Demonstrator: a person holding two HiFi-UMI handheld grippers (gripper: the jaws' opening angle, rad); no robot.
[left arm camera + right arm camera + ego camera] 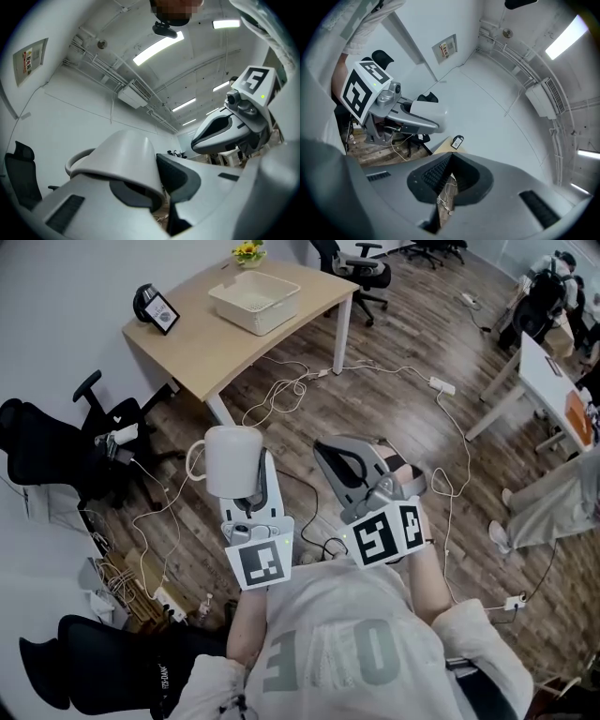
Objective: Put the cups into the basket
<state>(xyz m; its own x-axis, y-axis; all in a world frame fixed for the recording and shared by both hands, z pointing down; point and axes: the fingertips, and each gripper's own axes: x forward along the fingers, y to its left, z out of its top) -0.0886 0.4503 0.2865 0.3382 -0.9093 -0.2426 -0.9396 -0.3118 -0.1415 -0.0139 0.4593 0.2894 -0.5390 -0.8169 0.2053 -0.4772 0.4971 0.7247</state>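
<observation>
While between left tongs [155, 185], white cup [125, 154]

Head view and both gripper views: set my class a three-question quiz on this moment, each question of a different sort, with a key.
1. Multiple choice: what does the left gripper hold?
A. a white cup
B. a power cable
C. nothing
2. True or false: the basket stands on the floor.
3. Fill the gap: the jaws of the right gripper are ____, with nothing between them.

Key
1. A: the jaws are closed on the white cup, whose handle points to the person's left.
2. False: the basket rests on the table, far from both grippers.
3. Shut.
</observation>
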